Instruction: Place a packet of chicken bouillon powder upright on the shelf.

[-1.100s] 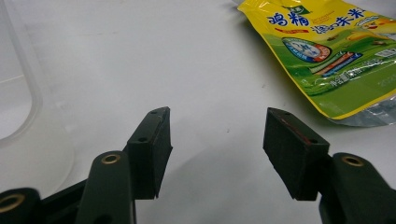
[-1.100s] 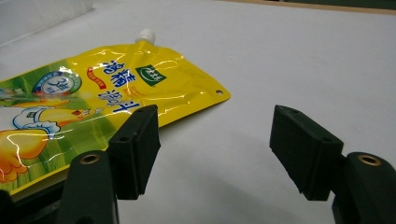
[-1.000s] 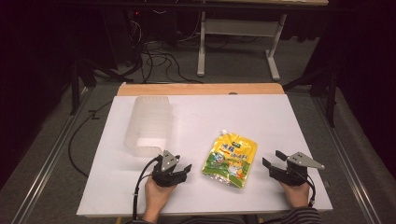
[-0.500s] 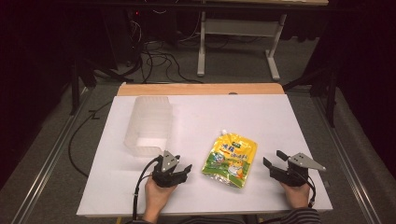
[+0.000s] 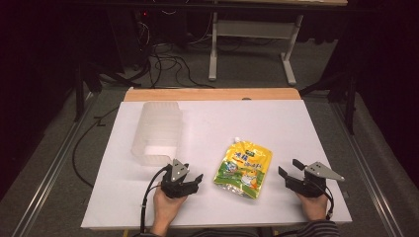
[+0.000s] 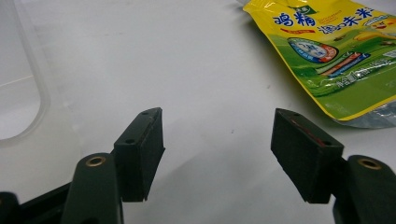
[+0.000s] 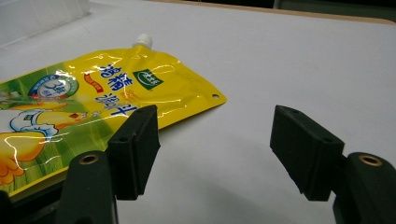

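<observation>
A yellow and green spouted pouch (image 5: 243, 168) lies flat on the white table, its white cap pointing away from me. My left gripper (image 5: 187, 174) rests on the table to the left of the pouch, just in front of a clear plastic container (image 5: 157, 132) lying on its side. In the left gripper view its jaws (image 6: 217, 144) have just been opening and stand wide apart over bare table with nothing between them; the pouch (image 6: 336, 60) is ahead to the right. My right gripper (image 5: 289, 168) sits right of the pouch, open (image 7: 215, 140) and empty, beside the pouch's edge (image 7: 93, 107).
The table's white surface (image 5: 257, 123) ends in a wooden strip (image 5: 212, 94) at the far edge. Beyond it are a metal desk frame (image 5: 252, 34) and cables on the floor. The container's rim (image 6: 28, 93) is at the left of the left gripper view.
</observation>
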Demonstrator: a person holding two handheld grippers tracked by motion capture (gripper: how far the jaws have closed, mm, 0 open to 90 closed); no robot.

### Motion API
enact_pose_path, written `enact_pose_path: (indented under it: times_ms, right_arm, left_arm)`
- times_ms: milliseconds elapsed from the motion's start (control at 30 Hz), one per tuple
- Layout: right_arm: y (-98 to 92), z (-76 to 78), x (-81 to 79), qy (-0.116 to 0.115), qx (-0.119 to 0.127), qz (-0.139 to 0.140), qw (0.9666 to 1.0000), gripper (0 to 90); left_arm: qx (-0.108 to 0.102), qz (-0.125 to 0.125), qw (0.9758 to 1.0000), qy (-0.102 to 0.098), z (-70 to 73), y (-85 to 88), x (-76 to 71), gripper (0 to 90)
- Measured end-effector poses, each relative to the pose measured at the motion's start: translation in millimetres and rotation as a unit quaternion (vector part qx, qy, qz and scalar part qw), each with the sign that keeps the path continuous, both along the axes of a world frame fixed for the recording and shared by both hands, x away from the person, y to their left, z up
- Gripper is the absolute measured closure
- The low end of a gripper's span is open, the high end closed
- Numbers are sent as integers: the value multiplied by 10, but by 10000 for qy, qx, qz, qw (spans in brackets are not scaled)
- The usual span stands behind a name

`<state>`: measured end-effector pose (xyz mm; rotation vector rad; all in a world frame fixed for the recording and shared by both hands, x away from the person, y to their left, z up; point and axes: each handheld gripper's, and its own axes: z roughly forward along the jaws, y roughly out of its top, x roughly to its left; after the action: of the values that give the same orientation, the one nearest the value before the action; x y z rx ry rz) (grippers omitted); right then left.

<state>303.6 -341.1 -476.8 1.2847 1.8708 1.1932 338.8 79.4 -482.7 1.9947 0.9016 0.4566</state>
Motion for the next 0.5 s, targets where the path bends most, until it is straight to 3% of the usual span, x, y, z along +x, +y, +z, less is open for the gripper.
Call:
enact_pose_path:
  times_ms: [200, 300, 500]
  right_arm:
    - [0, 1, 9, 47, 5, -15, 10000, 332]
    - [-3, 1, 10, 57, 6, -38, 10000, 331]
    - [6, 0, 24, 102, -37, -56, 9999, 330]
  left_arm:
    - [26, 45, 10000, -4, 4, -8, 7, 330]
    - [0, -34, 10000, 93, 6, -13, 27, 335]
    - [-235, 17, 9996, 146, 55, -1, 26, 322]
